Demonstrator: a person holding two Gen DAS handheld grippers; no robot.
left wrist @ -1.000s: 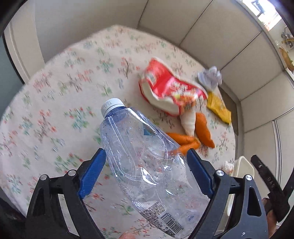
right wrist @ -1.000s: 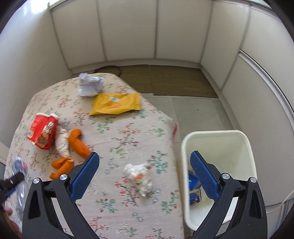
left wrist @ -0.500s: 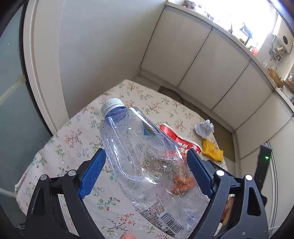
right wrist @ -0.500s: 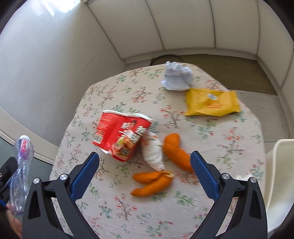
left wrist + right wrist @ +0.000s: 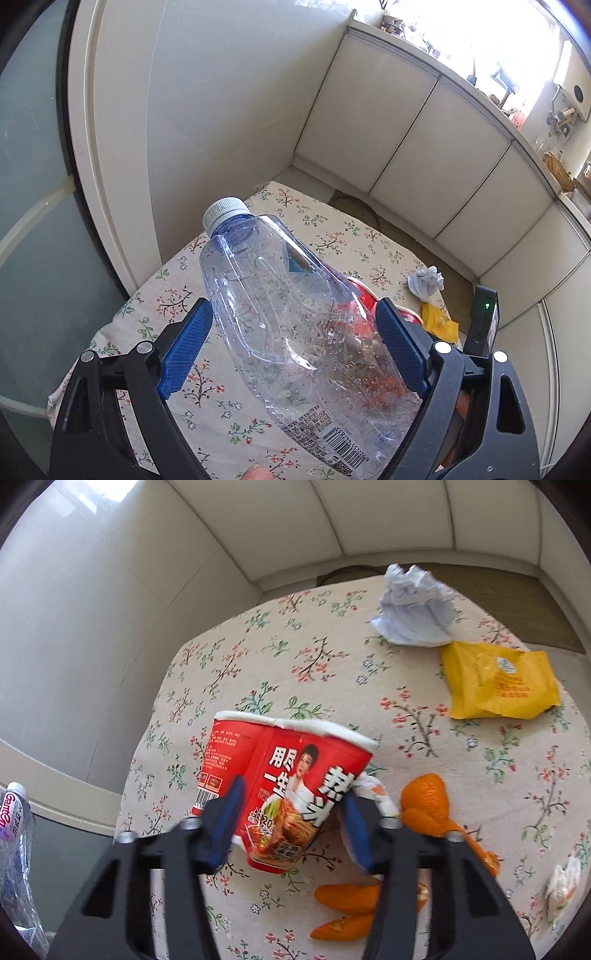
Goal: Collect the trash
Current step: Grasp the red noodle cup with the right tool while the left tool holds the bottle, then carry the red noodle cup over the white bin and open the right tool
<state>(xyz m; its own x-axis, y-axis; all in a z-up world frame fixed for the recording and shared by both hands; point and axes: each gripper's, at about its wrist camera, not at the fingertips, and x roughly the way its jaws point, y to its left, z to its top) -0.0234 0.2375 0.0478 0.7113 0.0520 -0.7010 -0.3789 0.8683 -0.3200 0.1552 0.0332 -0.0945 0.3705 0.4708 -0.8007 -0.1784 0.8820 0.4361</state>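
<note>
The left gripper held a clear, crumpled plastic bottle between its blue ribbed pads, raised above the table. The bottle was dented and flattened, beaded inside with droplets, capped with a ridged white screw cap, and carried a white barcode label near its base; the digits were too small to read reliably. Seen at the left edge of the right wrist view, the same bottle bore a pink and purple label whose lettering was only partly legible.

The right gripper had its blue fingers narrowed on either side of a red paper noodle cup lying on its side on the table; whether the pads pressed the cup could not be told, as they were blurred. The cup had a rolled white rim, large white Chinese characters, a portrait, a noodle photograph and a barcode.

Relative to the cup, curled orange peel lay just to the right, a yellow glossy wrapper farther right, a crumpled white paper ball beyond it, and a crumpled tissue at the far right. The tablecloth was cream fabric with a small floral print.
</note>
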